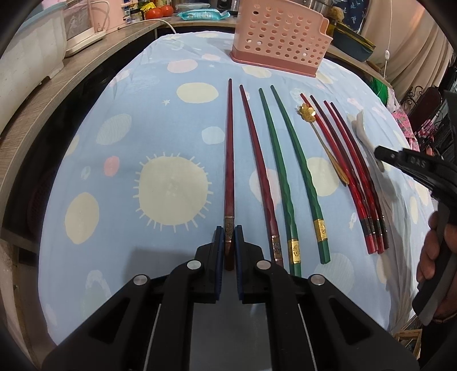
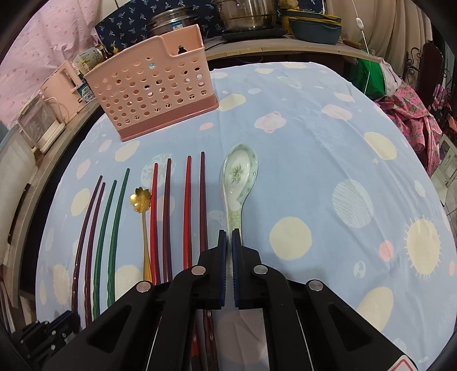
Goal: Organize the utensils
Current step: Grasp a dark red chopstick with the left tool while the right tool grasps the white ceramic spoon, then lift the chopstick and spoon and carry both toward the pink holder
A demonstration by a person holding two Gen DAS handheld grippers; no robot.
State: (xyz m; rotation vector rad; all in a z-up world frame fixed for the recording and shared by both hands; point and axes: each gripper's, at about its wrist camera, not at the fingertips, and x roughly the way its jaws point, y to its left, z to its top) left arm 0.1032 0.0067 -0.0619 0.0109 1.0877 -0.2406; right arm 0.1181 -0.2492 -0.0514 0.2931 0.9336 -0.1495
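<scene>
My left gripper (image 1: 229,238) is shut on the thick end of the leftmost dark red chopstick (image 1: 229,148), which lies on the cloth. Beside it lie another dark red chopstick (image 1: 257,159), two green chopsticks (image 1: 288,165), a gold flower spoon (image 1: 307,111) and several red and maroon chopsticks (image 1: 351,171). My right gripper (image 2: 229,245) is shut on the handle of the white-and-green ceramic spoon (image 2: 238,174), which rests on the cloth. The pink perforated utensil basket (image 1: 281,37) stands upright at the table's far side; it also shows in the right wrist view (image 2: 151,85).
The table is covered by a blue cloth (image 1: 142,128) with suns and planets. A wooden counter (image 1: 51,94) with appliances runs along the left. Pots (image 2: 245,14) and dishes stand on a shelf behind the table. Chairs and clothes are at the right.
</scene>
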